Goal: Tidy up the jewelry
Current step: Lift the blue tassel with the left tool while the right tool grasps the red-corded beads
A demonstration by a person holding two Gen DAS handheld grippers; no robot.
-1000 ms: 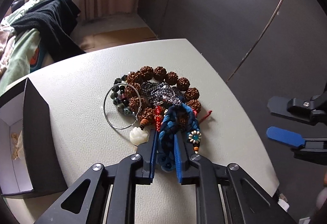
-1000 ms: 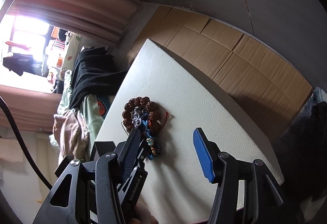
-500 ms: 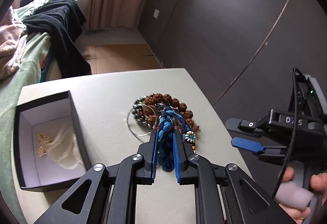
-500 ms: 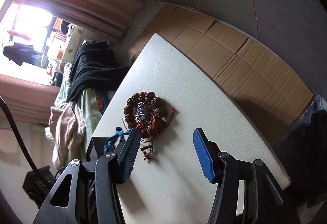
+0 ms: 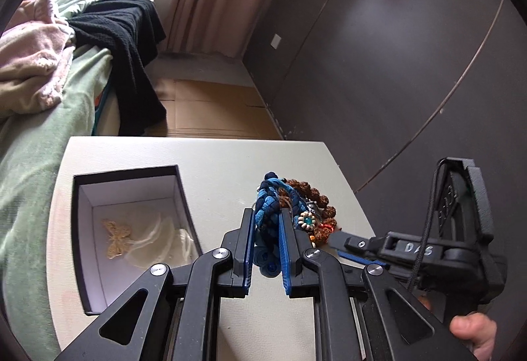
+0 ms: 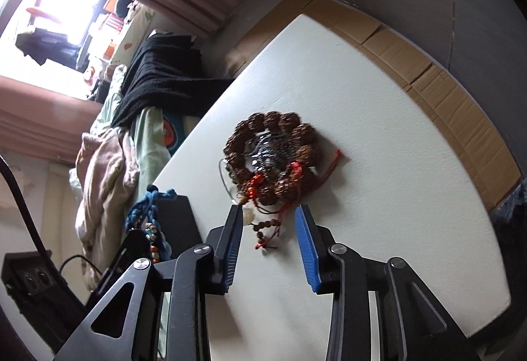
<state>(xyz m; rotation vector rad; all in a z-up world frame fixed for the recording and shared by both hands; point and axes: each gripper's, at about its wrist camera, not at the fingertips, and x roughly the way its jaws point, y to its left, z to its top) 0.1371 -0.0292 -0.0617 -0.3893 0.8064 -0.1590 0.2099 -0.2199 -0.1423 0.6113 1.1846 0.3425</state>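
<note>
The left gripper (image 5: 266,249) is clenched on a blue braided bracelet (image 5: 266,206), at centre frame with its long axis running up the frame away from the camera. Only this view looks into the open box (image 5: 131,229). The right gripper (image 6: 268,249) is released around a bead pile (image 6: 273,156) at centre frame.

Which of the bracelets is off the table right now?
The blue braided bracelet, clamped between the left gripper fingers. The brown bead bracelet and the other pieces lie in a pile on the white table, ahead of the open right gripper.
</note>
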